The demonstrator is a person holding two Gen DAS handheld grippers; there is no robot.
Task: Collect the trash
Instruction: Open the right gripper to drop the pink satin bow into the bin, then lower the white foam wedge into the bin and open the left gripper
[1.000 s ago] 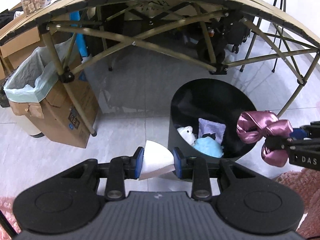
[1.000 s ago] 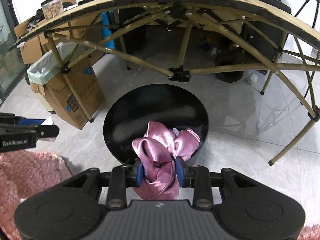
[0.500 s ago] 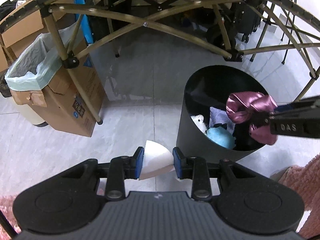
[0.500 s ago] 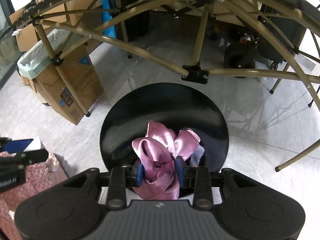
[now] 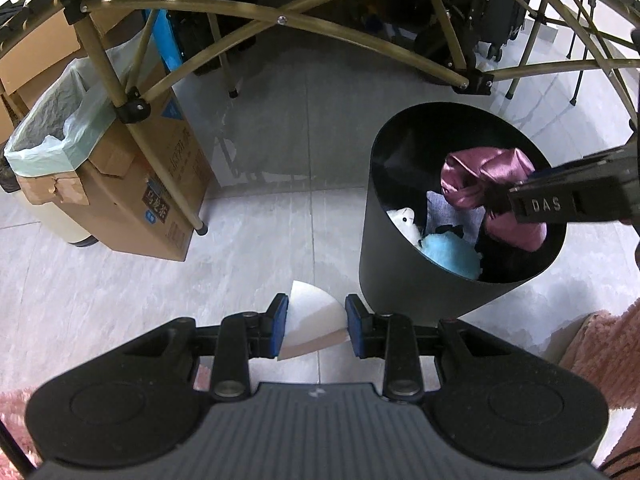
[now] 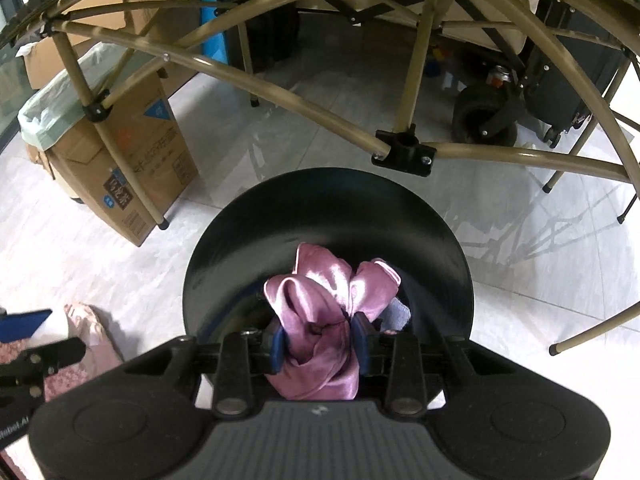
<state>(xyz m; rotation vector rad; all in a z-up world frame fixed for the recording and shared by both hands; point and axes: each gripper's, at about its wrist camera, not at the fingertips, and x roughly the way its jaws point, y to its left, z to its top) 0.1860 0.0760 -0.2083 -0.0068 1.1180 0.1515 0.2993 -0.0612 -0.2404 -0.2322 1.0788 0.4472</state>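
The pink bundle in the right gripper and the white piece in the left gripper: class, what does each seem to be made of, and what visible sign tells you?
Pink bundle: probably satin-like fabric, glossy; it shows soft folds with bright highlights.
White piece: likely thin paper or card, matte; it has flat faces, a crisp curved edge and no shine.

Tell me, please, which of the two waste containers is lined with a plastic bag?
The cardboard box by the table leg: a pale green bag folds over its rim. The round black bin is unlined.
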